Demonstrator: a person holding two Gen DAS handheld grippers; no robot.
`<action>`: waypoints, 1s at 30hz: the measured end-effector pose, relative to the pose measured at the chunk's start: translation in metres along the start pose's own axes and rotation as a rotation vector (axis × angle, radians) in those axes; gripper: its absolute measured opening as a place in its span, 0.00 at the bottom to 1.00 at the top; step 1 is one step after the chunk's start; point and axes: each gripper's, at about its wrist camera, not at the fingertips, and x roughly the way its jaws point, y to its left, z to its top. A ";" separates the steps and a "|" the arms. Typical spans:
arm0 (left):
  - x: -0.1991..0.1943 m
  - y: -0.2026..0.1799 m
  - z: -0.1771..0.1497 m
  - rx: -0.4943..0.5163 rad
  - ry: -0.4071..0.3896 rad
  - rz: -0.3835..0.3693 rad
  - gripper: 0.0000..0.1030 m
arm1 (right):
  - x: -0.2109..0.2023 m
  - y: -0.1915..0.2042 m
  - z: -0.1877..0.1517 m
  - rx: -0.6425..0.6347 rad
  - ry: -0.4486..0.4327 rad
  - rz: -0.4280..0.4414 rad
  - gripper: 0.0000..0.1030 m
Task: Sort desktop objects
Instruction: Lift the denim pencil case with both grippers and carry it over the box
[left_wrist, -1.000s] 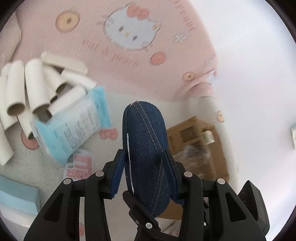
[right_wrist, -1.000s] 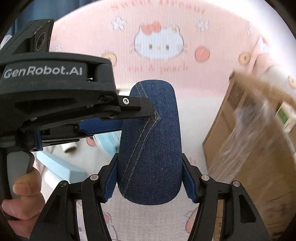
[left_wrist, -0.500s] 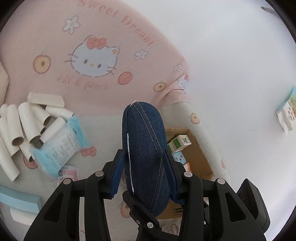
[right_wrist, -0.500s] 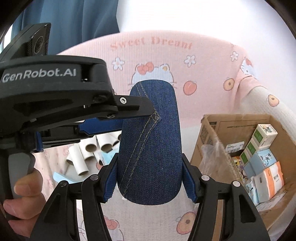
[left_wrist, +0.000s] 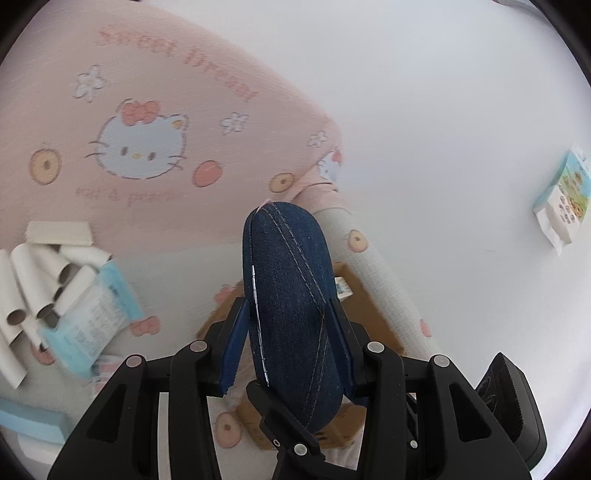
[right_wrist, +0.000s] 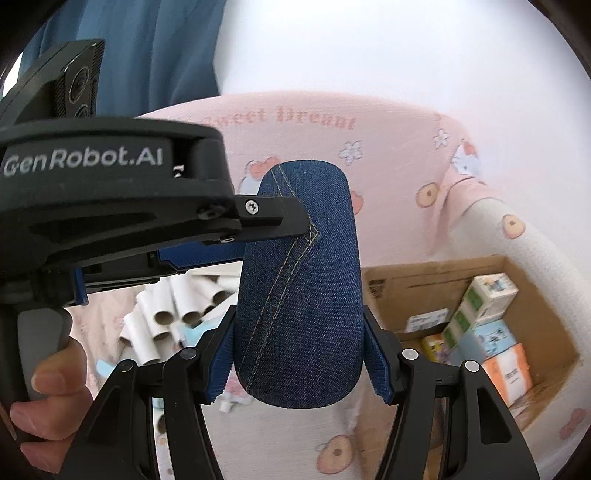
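A dark blue denim case (left_wrist: 291, 314) is held between both grippers, up in the air. My left gripper (left_wrist: 286, 343) is shut on its sides; the case fills the middle of the left wrist view. My right gripper (right_wrist: 299, 362) is shut on the same denim case (right_wrist: 299, 280) from another side, and the left gripper's body (right_wrist: 110, 206) crosses the right wrist view at left, its finger touching the case. A brown cardboard box (right_wrist: 406, 291) holding several small cartons (right_wrist: 484, 310) sits below at right.
A pink and white Hello Kitty cloth (left_wrist: 147, 155) covers the surface. A pile of white paper tubes (left_wrist: 48, 280) and a light blue packet (left_wrist: 92, 325) lie at left. A small printed pack (left_wrist: 565, 195) lies on white at right. A blue curtain (right_wrist: 147, 55) hangs behind.
Both grippers have lifted the denim case and tilted up. The cloth and tubes have dropped lower and smaller in view. The box's inside has come into the right wrist view.
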 end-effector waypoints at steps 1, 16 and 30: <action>0.003 -0.004 0.001 0.003 0.002 -0.011 0.44 | -0.001 -0.004 0.003 -0.001 -0.008 -0.015 0.58; 0.077 -0.065 -0.012 0.010 0.104 -0.087 0.44 | -0.014 -0.081 0.009 0.018 0.038 -0.102 0.58; 0.157 -0.102 -0.022 0.072 0.224 -0.122 0.45 | -0.003 -0.162 0.006 0.033 0.141 -0.099 0.58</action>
